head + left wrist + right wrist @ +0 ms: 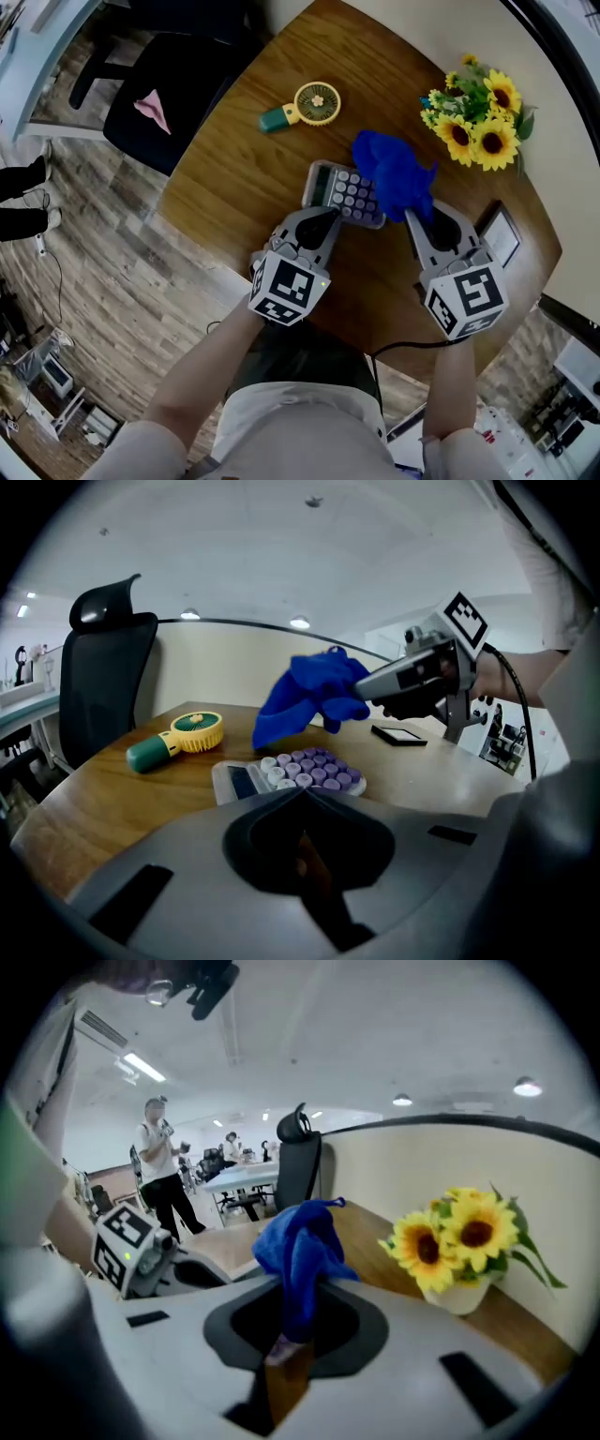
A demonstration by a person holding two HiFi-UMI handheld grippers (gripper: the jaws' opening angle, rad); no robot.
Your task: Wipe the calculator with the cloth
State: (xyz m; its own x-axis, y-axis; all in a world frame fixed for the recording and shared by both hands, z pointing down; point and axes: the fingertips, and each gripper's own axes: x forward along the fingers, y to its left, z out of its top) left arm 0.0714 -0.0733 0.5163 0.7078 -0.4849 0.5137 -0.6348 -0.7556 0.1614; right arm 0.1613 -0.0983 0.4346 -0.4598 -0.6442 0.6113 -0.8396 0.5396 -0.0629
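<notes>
My right claw (419, 217) stays out of it: clamped on the blue cloth (394, 173), it holds it just over the calculator (342, 192) for wiping, while my left claw (328, 219), jaws together, sits at the calculator's near edge, seemingly steadying it.

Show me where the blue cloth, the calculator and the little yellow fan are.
blue cloth (394, 173): head view, middle of the bunched fabric.
calculator (349, 195): head view, on its keypad.
fan (317, 103): head view, its round yellow head.

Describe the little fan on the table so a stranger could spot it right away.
Look at the wooden table. Beyond the calculator, left of the sunflowers, lies the fan. It alone has a round yellow head on a stubby green handle.
</notes>
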